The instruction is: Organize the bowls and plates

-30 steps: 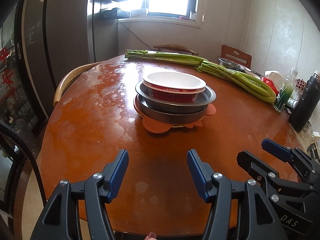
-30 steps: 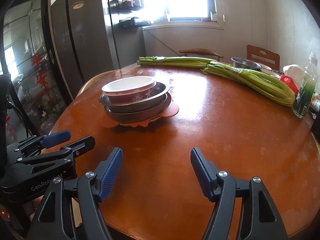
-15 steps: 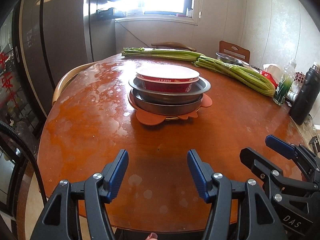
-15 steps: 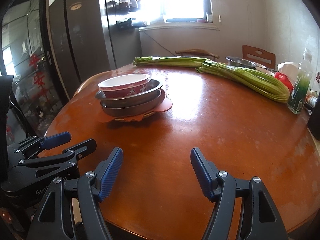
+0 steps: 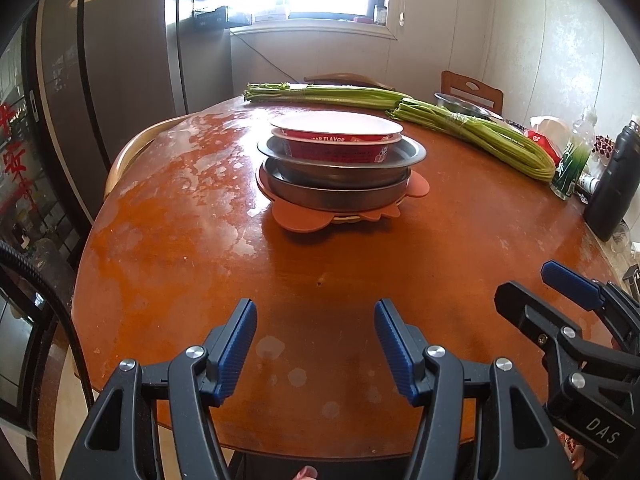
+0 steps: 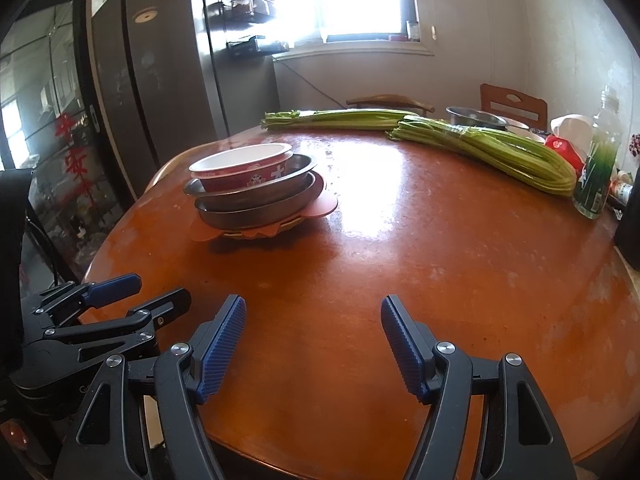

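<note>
Bowls (image 5: 340, 148) on glossy, perhaps scuffed table (image 5: 200, 248)

Red paper bowl with white interior (image 5: 336, 136): upright, topmost, nested in a wide-rimmed steel dish (image 5: 408, 152). Second, deeper steel pan (image 5: 336, 196): directly beneath. Orange scalloped plastic plate (image 5: 300, 216): base of the stack, resting on the round wooden table (image 5: 180, 248), left of centre.

Home kitchen: fridge (image 5: 80, 92), round dining table (image 5: 360, 264), celery (image 5: 472, 132), window
</note>
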